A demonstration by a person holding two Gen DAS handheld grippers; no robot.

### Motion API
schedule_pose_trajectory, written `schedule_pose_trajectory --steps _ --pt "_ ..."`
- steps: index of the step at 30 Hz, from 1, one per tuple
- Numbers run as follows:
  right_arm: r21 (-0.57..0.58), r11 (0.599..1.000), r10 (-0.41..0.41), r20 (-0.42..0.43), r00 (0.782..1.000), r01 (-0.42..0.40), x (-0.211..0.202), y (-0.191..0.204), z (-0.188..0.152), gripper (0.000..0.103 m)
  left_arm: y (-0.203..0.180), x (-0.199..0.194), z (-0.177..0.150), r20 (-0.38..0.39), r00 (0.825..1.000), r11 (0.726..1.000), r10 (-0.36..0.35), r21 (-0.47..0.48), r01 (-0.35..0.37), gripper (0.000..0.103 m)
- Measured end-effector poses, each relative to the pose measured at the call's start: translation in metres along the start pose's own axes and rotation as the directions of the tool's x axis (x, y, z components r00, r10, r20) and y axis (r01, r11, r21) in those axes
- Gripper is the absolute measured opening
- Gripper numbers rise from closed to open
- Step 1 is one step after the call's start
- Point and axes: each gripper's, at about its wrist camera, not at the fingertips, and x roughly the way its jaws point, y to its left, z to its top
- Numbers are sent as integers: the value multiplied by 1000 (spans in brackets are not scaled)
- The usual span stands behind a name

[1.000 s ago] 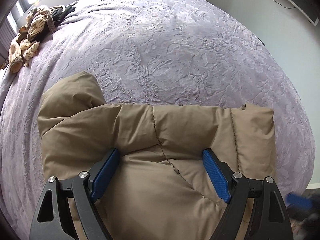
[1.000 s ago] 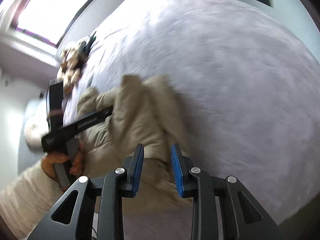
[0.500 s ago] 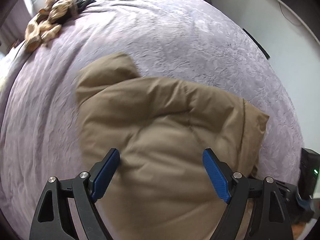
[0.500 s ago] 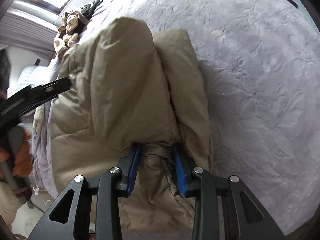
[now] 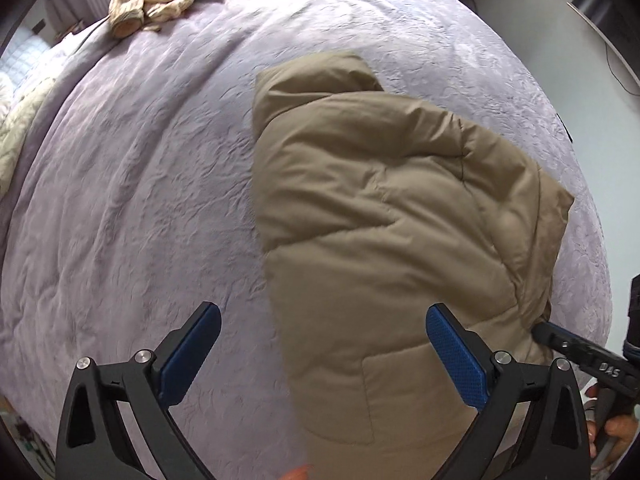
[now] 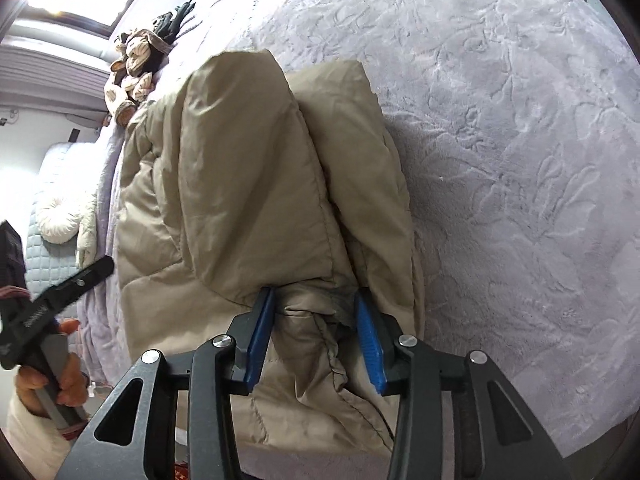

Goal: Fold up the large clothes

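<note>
Jacket (image 5: 392, 240), tan and puffy, lay folded in a thick bundle on the lilac bedspread (image 5: 140, 184), and it sat ahead of my left gripper (image 5: 324, 350), mostly toward its right finger. That left gripper was spread as wide as it goes and its jaws were parting further; the blue pads (image 5: 456, 360) touched nothing. The left pad hung over bare bedspread, the right pad over the near part of the jacket, with no cloth pinched between them.

My right gripper (image 6: 316, 336) was down at the near end of the bundle, and its jaws were opening too. A bunched fold of the jacket (image 6: 256, 184) with a dark seam sat right between its blue pads (image 6: 368, 340). The left pad looked to be against the cloth and the right pad close beside it, so the squeeze looked loosened; I could not say it was fully off. Above those fingers two padded folds rose side by side, the taller one to the left.

From the right camera, my left hand (image 6: 60, 376) showed far to the left, wrapped around the other tool's grey handle. Far beyond both grippers, at the far edge of the bed, lay a small heap of striped beige cloth (image 5: 152, 4) with something dark beside it. Off to the left sat a round cream cushion (image 6: 60, 220).
</note>
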Motion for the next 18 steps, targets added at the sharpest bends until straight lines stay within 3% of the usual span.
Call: schedule_pose_trajectory --steps 4,9,14,18 --pt "-29 1000 -11 14 1000 12 -13 9 2 59 7 1 -4 -8 1000 1000 -8 -19 8 103" --pt "-43 999 -25 48 999 27 -27 12 9 85 11 7 -7 -25 1000 999 -19 -27 18 103" --pt "-51 997 -55 32 998 57 -21 8 14 88 16 13 -9 -34 998 998 -52 -49 50 103" --pt "-71 996 -55 21 998 56 -18 4 15 88 28 20 -9 -50 990 988 -135 -81 131 103"
